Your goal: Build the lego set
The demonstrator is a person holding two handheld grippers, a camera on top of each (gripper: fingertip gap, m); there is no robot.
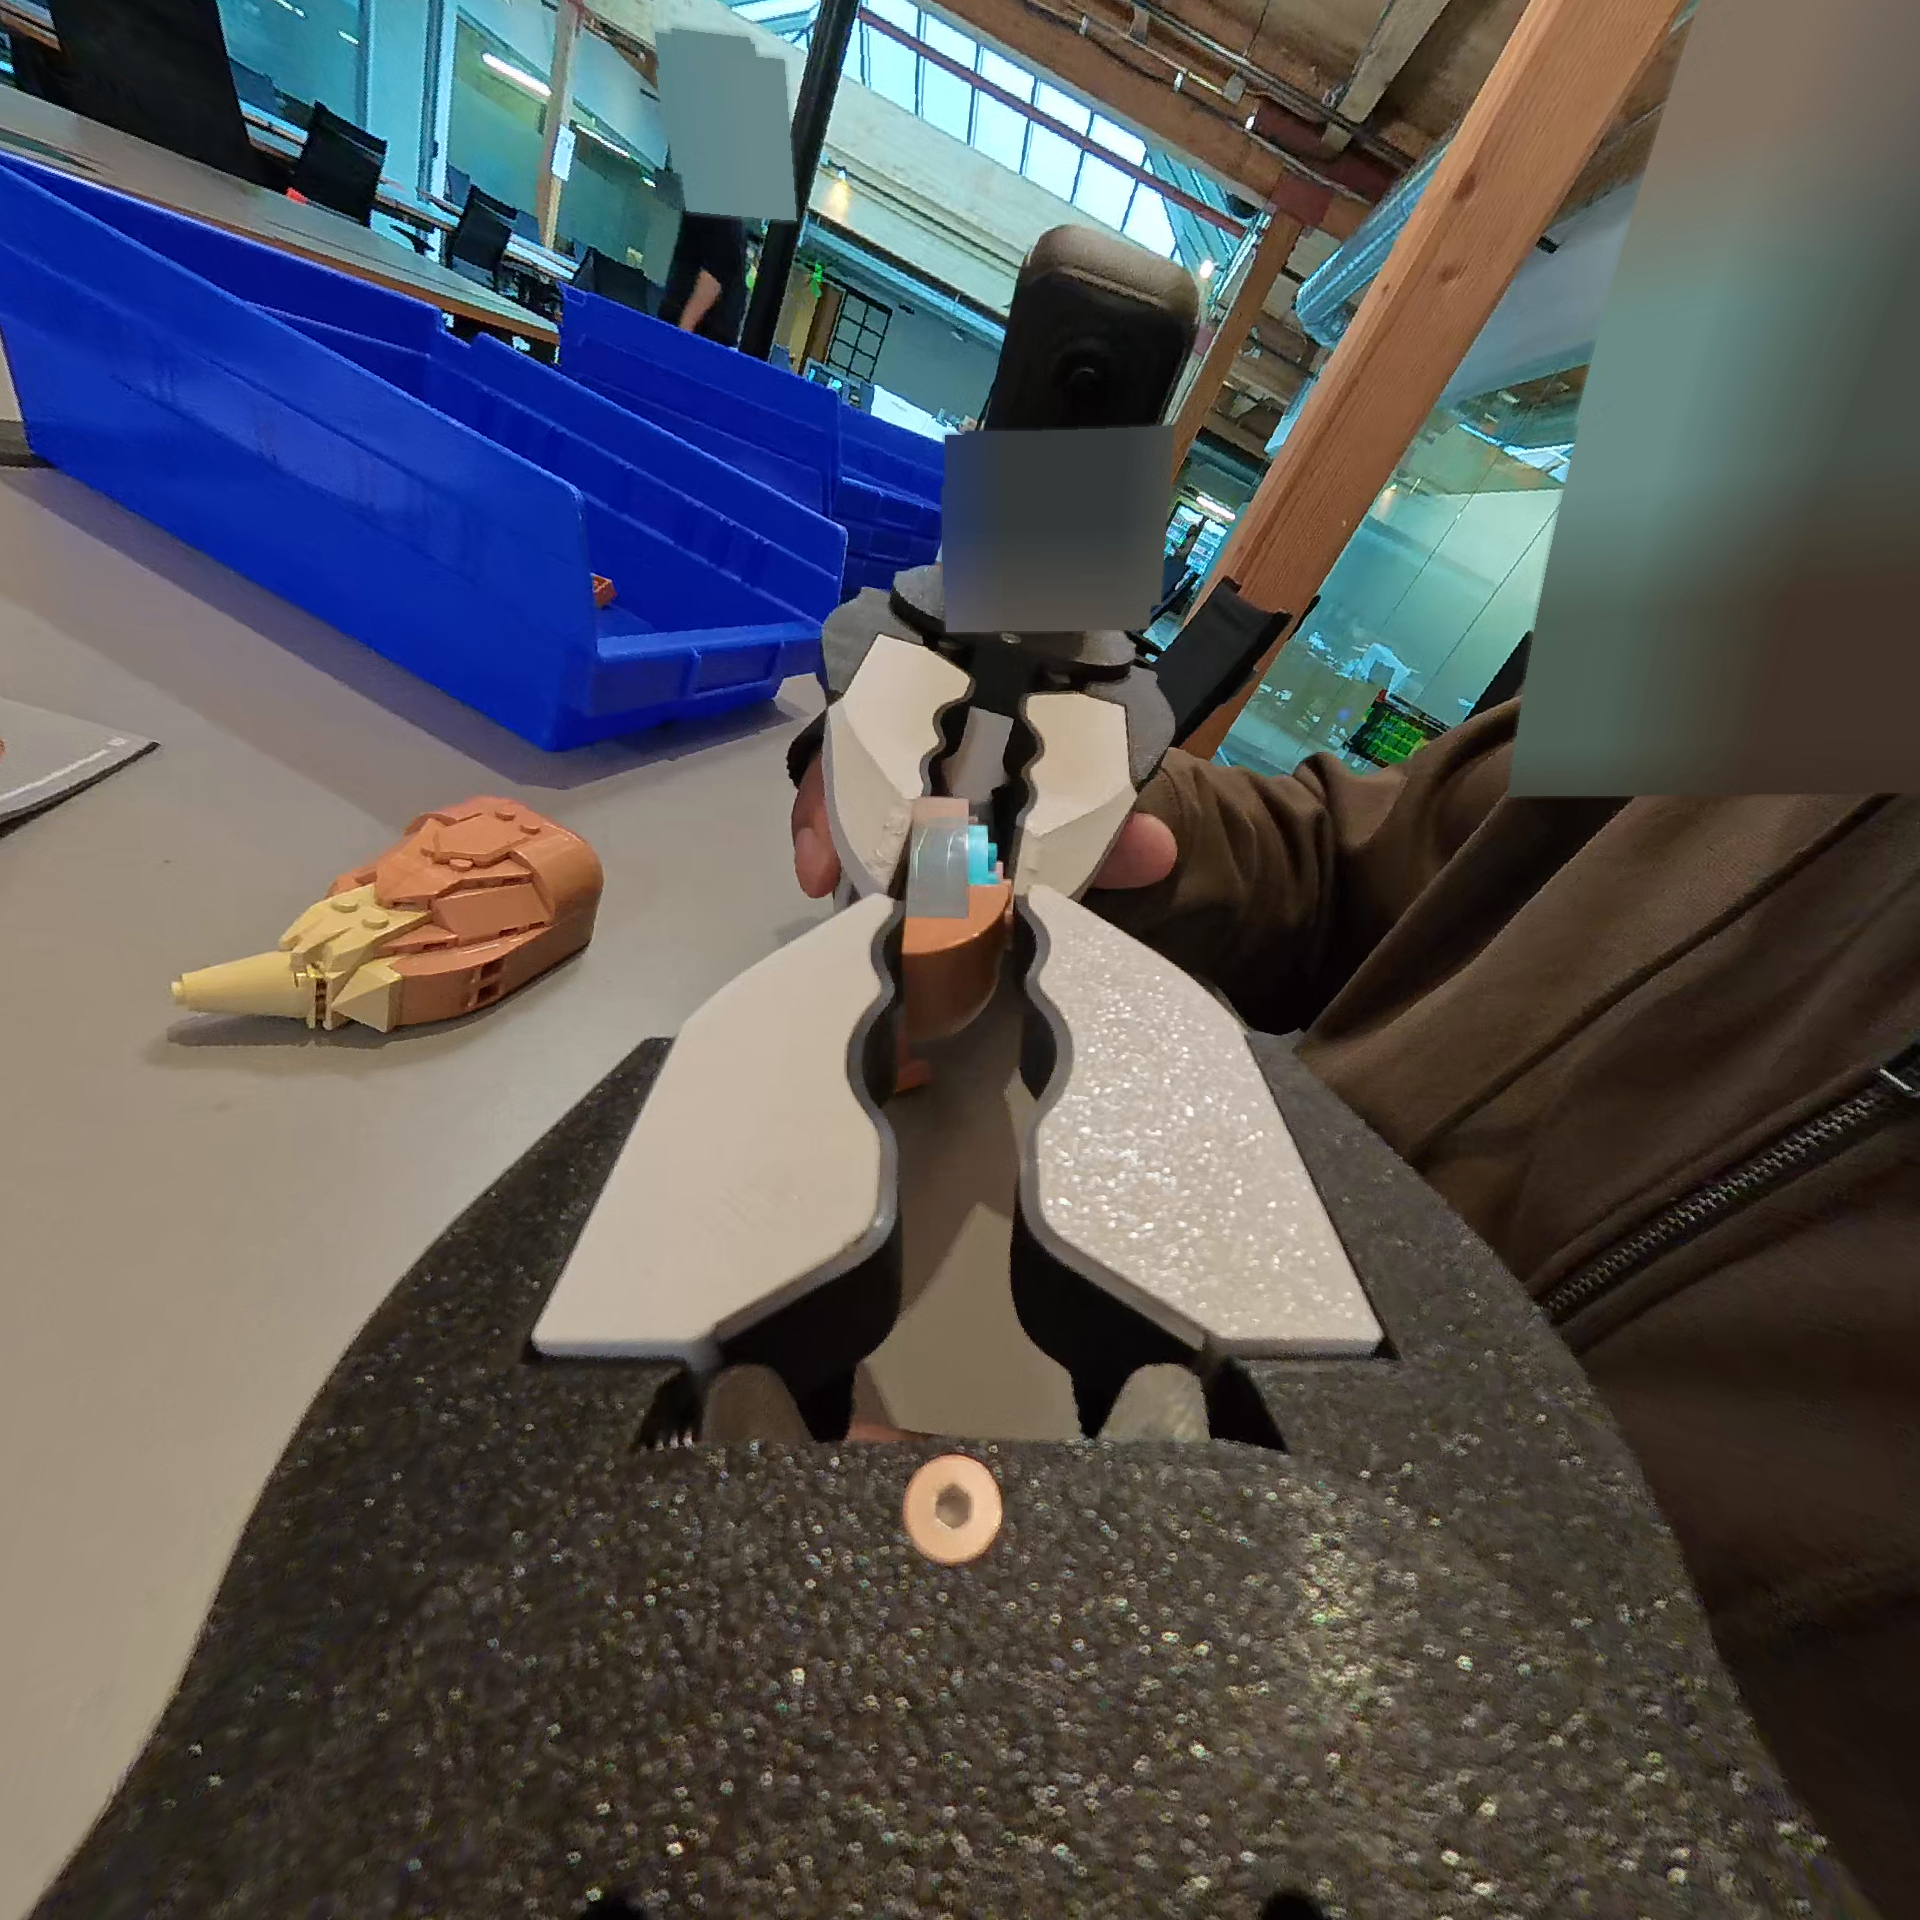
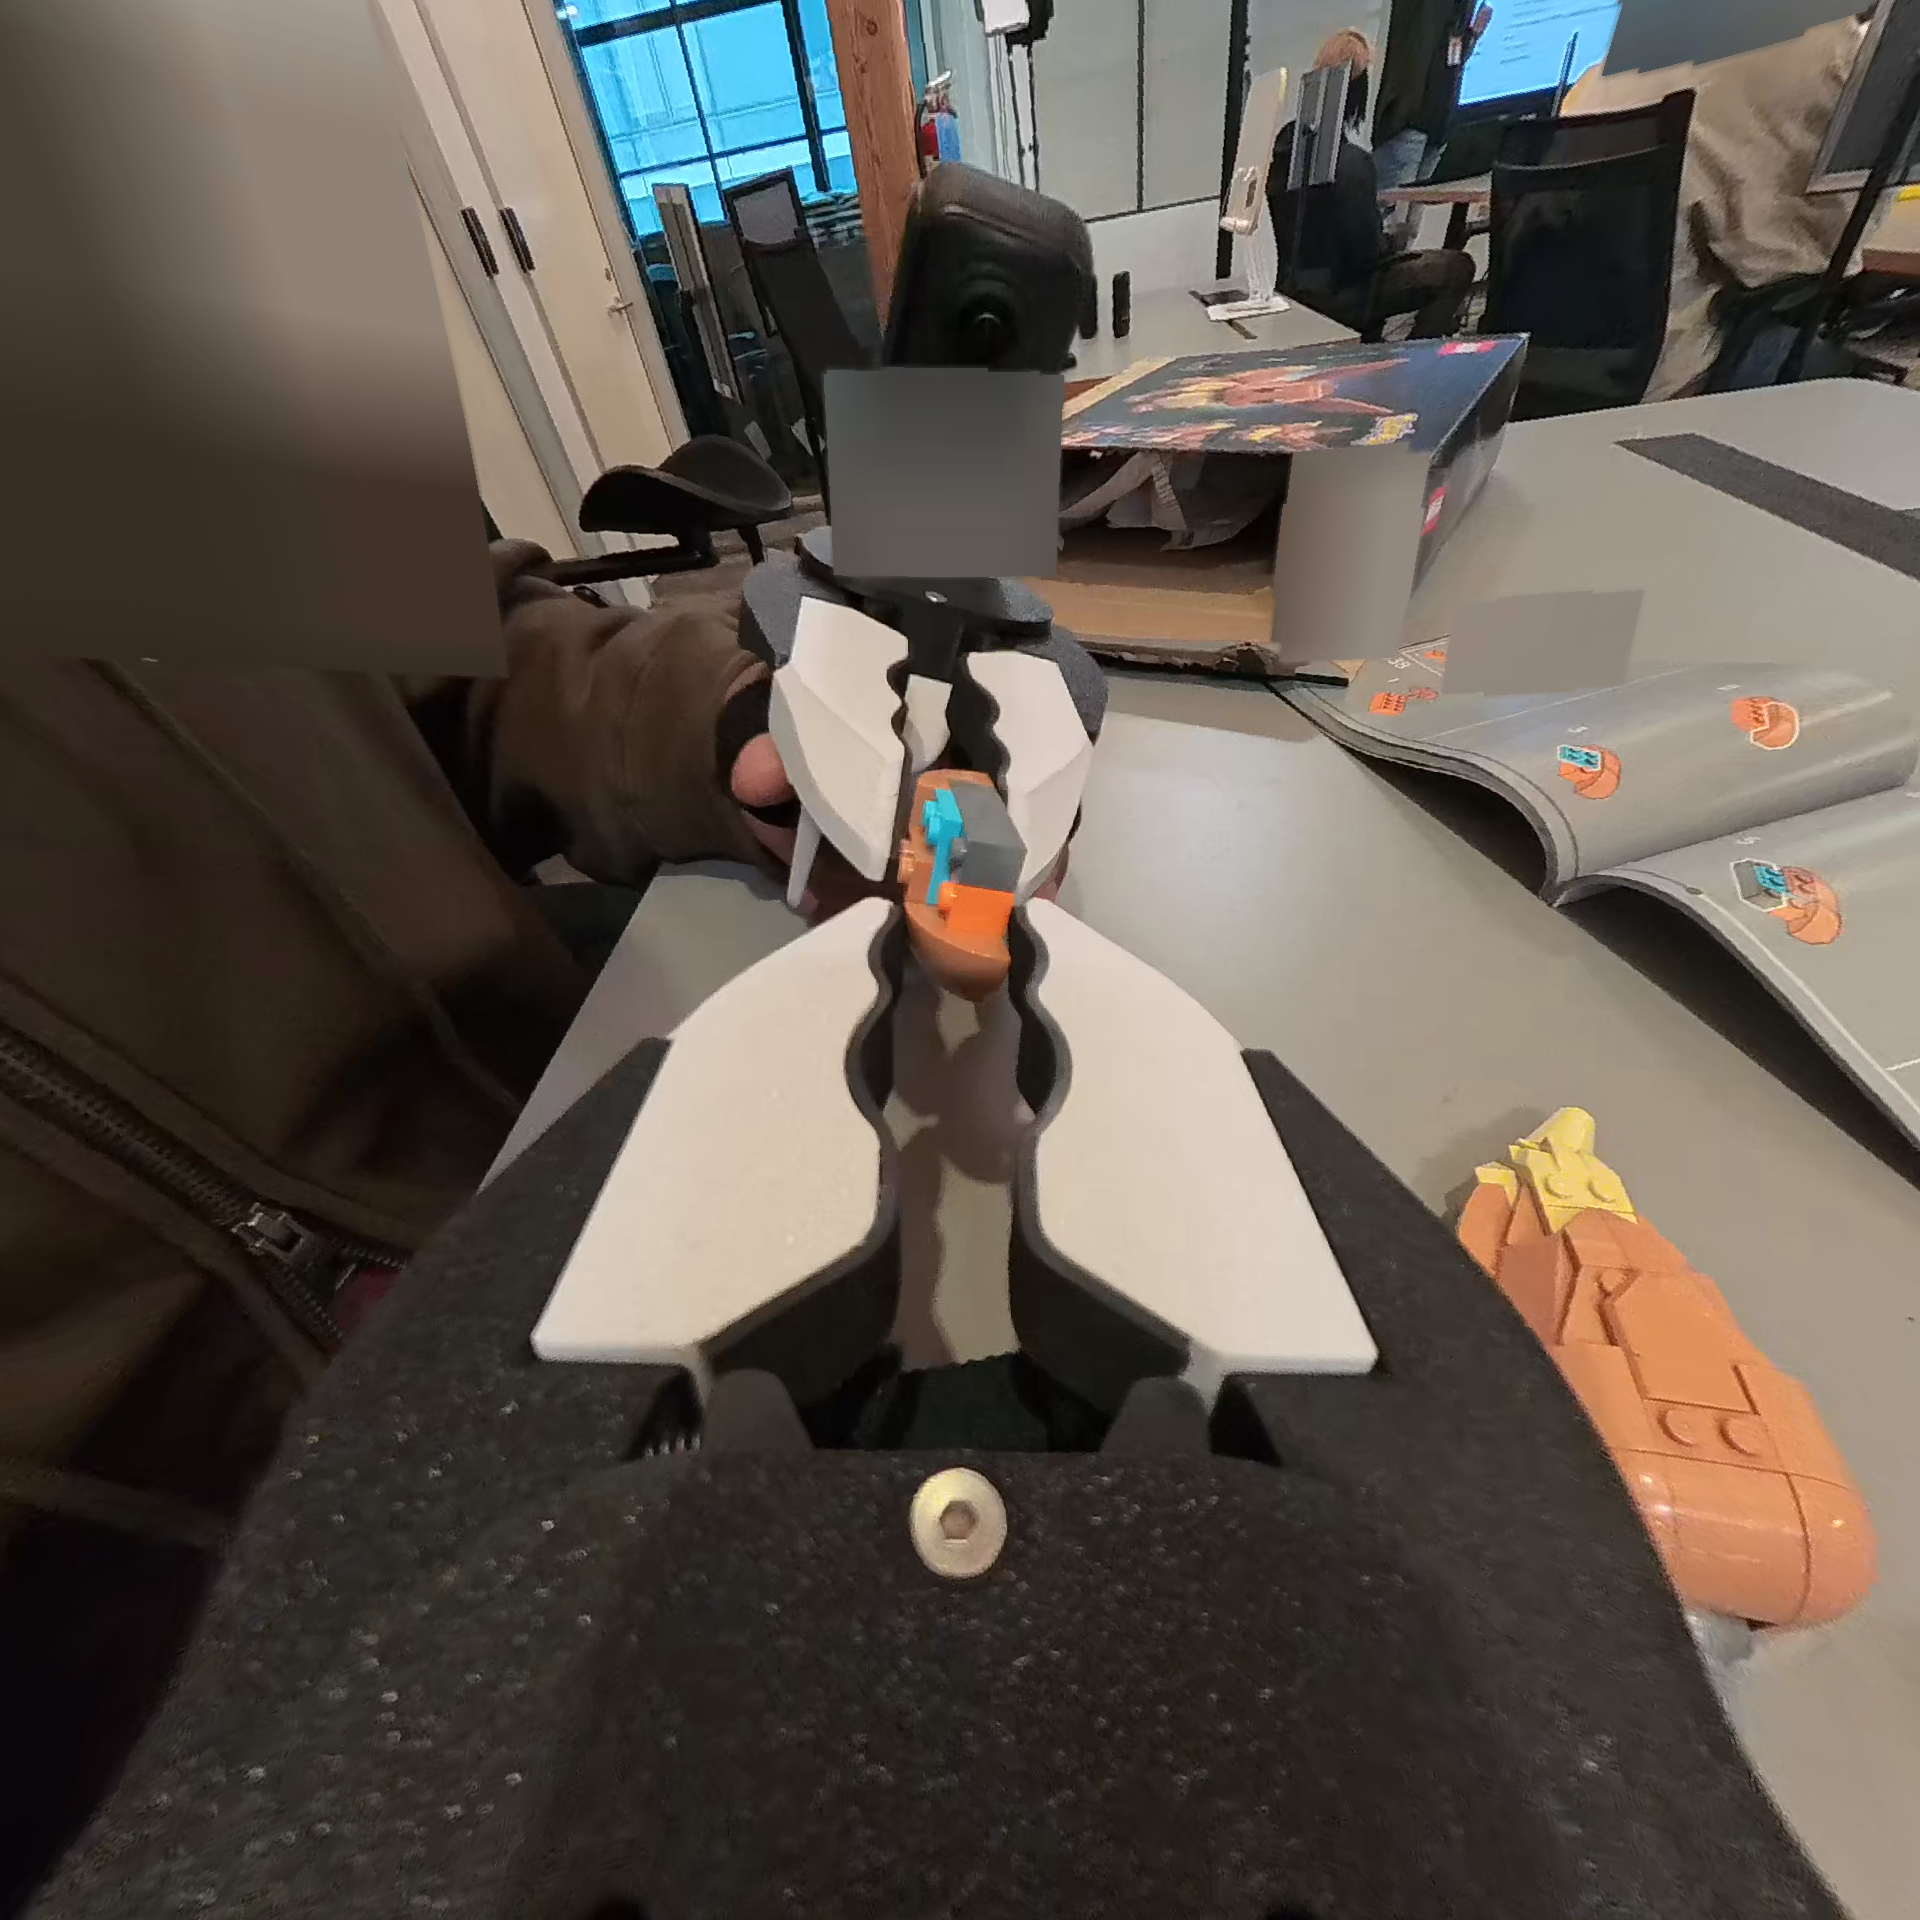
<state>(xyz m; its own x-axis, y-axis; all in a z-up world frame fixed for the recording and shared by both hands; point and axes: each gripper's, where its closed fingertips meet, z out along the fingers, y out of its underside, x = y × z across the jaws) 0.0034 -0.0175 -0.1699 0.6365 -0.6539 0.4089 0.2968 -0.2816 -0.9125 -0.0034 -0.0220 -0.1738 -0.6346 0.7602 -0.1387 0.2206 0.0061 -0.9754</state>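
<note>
— Where's your piece?
— Frame centre: your left gripper [image 1: 951,935] and right gripper [image 2: 956,935] both pinch the small lego assembly [image 2: 956,883], jaws nearly closed.
— Risk?
— Twisting probably pops the grey brick [image 2: 992,847] off.

Each camera is mounted on its own claw and faces forward along the two fingers, which fill the lower half of the picture.

Left wrist view: the left claw [image 1: 951,997] occupies 6 o'clock; the opposing right claw [image 1: 982,821] faces the lens at close range, at centre. The table [image 1: 208,1195] extends toward 9 o'clock, the blue bins [image 1: 416,488] toward 10 o'clock.

Right wrist view: the right claw [image 2: 956,987] occupies 6 o'clock; the left claw [image 2: 951,821] faces it at centre. The instruction booklet [image 2: 1662,790] lies at 3 o'clock.

Shared region: the small brick assembly [image 1: 951,956] between the claw tips, and the tan-and-brown model [image 1: 416,920], at 9 o'clock in the left wrist view and 4 o'clock in the right wrist view.
</note>
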